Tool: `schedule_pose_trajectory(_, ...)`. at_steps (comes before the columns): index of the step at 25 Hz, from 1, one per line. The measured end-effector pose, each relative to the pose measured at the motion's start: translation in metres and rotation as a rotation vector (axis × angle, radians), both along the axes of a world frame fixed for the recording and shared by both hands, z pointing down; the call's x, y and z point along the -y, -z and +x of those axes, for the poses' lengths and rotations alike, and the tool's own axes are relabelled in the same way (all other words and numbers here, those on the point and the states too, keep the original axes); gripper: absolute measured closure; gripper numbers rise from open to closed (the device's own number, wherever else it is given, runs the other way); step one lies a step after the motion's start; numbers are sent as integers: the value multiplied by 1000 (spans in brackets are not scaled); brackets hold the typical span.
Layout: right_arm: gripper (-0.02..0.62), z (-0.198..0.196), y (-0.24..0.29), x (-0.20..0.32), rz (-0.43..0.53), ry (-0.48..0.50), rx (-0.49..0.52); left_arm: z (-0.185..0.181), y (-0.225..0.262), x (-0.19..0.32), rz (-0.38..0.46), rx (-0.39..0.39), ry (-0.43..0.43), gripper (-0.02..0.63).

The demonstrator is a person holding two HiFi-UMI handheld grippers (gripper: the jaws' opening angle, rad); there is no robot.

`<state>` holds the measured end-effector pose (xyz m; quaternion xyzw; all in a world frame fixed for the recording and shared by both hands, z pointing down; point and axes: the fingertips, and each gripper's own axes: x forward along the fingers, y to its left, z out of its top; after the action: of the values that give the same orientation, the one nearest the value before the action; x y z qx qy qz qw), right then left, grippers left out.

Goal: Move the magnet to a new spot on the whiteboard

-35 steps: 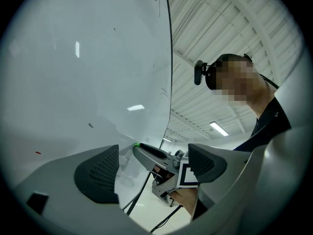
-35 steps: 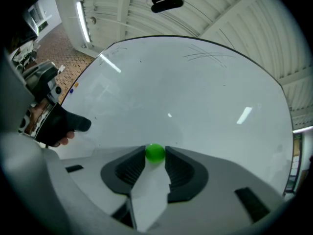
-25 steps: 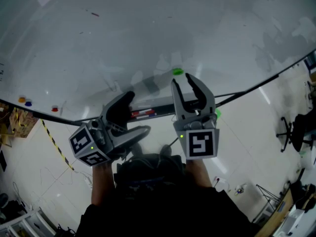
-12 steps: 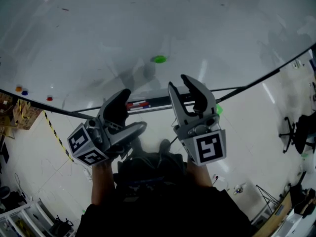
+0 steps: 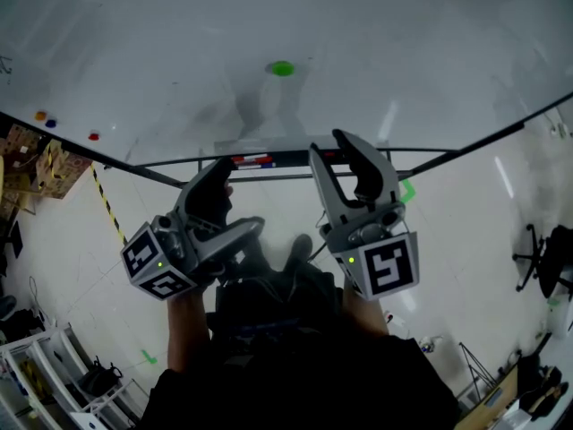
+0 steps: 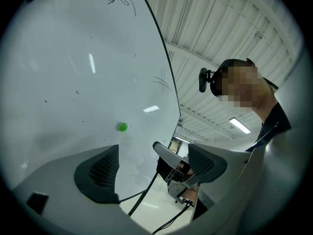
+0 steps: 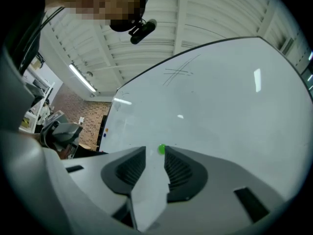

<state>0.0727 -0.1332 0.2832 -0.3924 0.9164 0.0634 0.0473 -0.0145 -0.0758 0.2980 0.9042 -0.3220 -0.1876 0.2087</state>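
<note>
A green magnet [image 5: 283,68] sticks to the whiteboard [image 5: 403,43], well apart from both grippers. The left gripper [image 5: 235,206] and right gripper [image 5: 345,148] hover below it, jaws spread, holding nothing.

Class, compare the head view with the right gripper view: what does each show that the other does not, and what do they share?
Only the head view: the floor, an office chair, striped tape and the right gripper's marker cube. Only the right gripper view: ceiling lights and pen lines on the board. Both: the whiteboard, the green magnet on it, and the right gripper, open and not touching the magnet.
</note>
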Motion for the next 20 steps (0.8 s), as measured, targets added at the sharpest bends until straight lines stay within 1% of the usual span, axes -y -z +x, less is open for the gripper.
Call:
schedule_pose_trajectory(4, 448, -5, 7, -29, 22, -3, -9, -5, 6, -24, 31, -11, -15, 172)
schedule_pose_trajectory(7, 448, -15, 18, -61, 40, -27, -17, -15, 15, -55, 57, -25, -50, 172)
schedule_pose_trajectory(9, 448, -18, 20, -72, 41, -43, -24, -19, 15, -67, 59, -39, -81, 172)
schedule_pose_trajectory(14, 448, -36, 19, -99, 12, -52, -15, -43, 12, -96, 56, -76, -121, 172)
schedule_pose_trajectory(17, 448, -48, 5, -116, -27, -42, -9, -54, -3, -107, 39, -105, -144, 172)
schedule_pose_trajectory(20, 448, -60, 2, -151, -42, -61, -35, -64, -7, -137, 30, -132, -186, 172)
